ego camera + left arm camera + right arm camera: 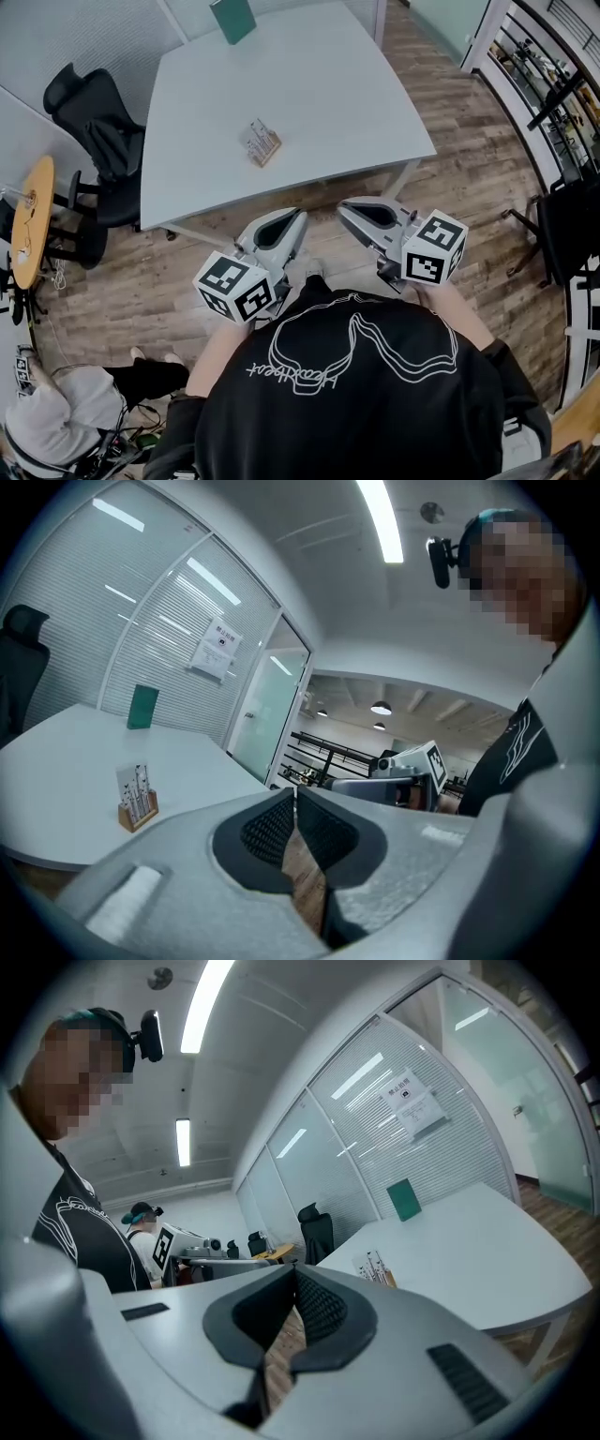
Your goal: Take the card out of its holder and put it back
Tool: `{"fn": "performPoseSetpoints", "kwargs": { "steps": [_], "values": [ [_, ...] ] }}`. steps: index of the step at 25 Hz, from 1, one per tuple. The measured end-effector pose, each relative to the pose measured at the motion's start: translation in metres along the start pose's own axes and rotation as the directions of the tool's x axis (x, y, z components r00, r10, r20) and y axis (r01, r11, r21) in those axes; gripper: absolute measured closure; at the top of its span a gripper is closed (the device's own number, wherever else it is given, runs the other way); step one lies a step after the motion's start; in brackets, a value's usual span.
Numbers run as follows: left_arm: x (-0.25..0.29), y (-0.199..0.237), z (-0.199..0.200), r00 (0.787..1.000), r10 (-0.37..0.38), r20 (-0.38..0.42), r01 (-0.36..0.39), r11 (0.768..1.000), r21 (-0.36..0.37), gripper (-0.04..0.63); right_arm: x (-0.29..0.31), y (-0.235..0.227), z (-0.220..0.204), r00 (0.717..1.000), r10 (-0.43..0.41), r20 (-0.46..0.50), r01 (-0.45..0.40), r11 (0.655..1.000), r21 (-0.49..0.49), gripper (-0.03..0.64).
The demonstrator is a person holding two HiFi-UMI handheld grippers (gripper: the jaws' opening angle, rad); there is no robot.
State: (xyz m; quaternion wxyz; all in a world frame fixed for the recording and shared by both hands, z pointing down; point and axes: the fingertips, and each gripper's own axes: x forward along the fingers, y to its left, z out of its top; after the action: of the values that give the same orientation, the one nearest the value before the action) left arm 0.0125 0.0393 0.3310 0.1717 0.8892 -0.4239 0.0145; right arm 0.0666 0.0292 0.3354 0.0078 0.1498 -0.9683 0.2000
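Left gripper point(296, 217) and right gripper point(345, 208), both closed and empty, face the card holder point(262, 143) on the table point(319, 84), apparently poised to approach.

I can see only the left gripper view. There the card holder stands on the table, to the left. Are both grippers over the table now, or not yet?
Observer: Not yet. In the head view the left gripper and the right gripper are both short of the near edge of the table, above the wooden floor.
Operator: Is the right gripper closed? Is there something in it?
Observer: In the right gripper view its fingers meet at the tips, and nothing is between them.
Operator: Which gripper is nearer to the card holder?
Observer: From above, the card holder stands ahead of the left gripper and a little to its left, so the left one looks nearer.
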Motion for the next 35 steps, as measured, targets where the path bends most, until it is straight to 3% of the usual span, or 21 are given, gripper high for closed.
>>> {"fn": "performPoseSetpoints", "kwargs": {
  "steps": [14, 25, 35],
  "values": [
    [0.035, 0.132, -0.006, 0.997, -0.017, -0.076, 0.009, 0.996, -0.094, 0.574, 0.097, -0.079, 0.004, 0.998, -0.042, -0.056, 0.047, 0.995, 0.086, 0.607],
    [0.04, 0.224, -0.009, 0.991, 0.08, -0.105, -0.092, 0.989, -0.116, 0.569, 0.144, -0.116, 0.001, 0.993, -0.06, -0.098, 0.072, 0.99, 0.122, 0.607],
    [0.046, 0.291, -0.031, 0.976, 0.129, -0.175, -0.149, 0.983, -0.107, 0.502, 0.173, -0.142, -0.004, 0.992, -0.076, -0.103, 0.091, 0.985, 0.149, 0.607]
  ]
}}
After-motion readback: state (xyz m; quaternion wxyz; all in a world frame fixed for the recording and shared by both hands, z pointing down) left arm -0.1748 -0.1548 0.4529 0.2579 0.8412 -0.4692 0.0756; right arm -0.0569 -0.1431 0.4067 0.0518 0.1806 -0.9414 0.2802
